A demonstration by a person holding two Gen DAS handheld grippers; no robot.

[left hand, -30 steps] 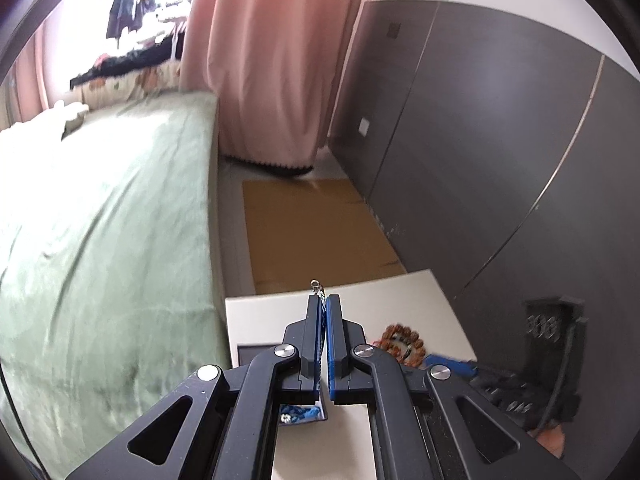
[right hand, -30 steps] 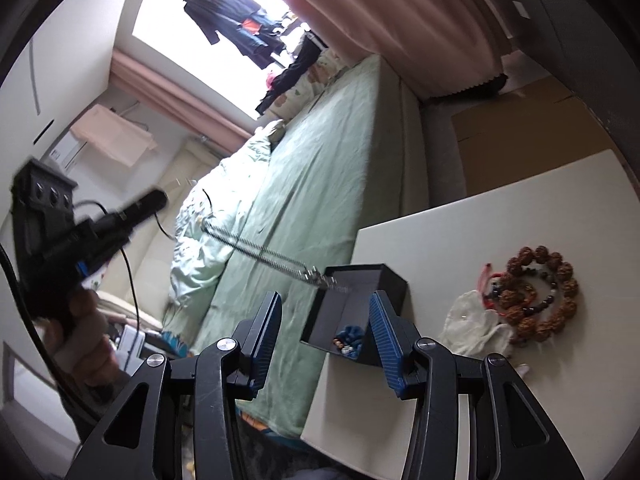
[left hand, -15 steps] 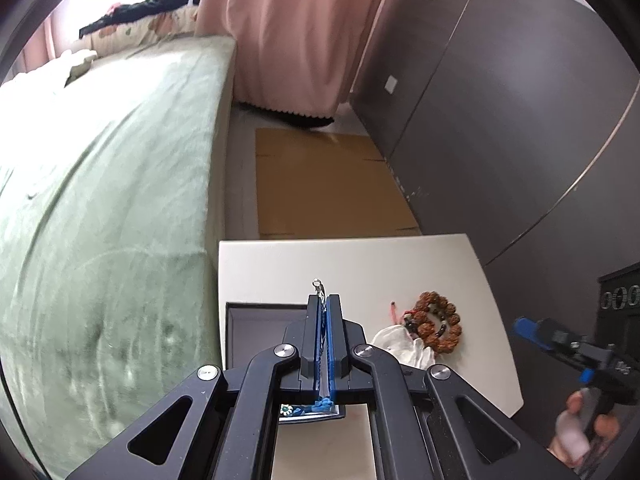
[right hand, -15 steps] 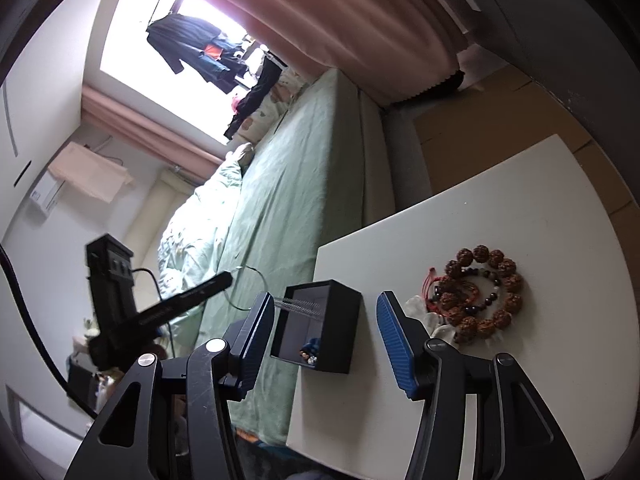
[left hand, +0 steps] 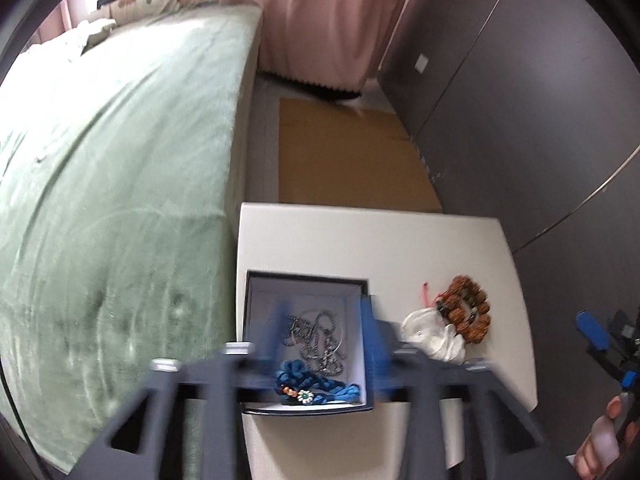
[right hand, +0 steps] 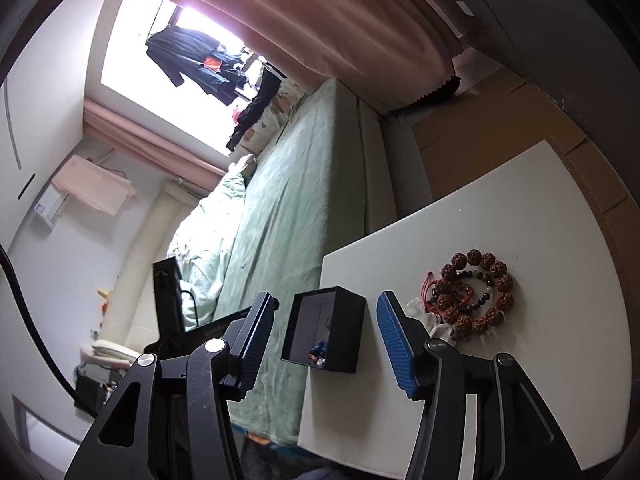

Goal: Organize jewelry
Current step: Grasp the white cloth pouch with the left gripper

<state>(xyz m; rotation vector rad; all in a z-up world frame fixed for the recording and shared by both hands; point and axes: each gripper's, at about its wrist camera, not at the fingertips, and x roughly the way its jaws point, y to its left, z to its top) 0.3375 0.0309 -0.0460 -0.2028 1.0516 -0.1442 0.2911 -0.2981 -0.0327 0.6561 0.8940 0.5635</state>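
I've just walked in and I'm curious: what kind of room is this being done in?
Most likely a bedroom. A bed with a green cover stands beside the small white table, pink curtains hang by the window, and clothes hang there.

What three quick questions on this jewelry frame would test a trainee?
1. True or false: the silver chain lies inside the black box.
2. What sits beside the white cloth on the table?
3. Is the left gripper gripping anything?

Key:
1. True.
2. A brown bead bracelet, touching the cloth.
3. No; its jaws have just been opening, and the chain lies loose in the box.
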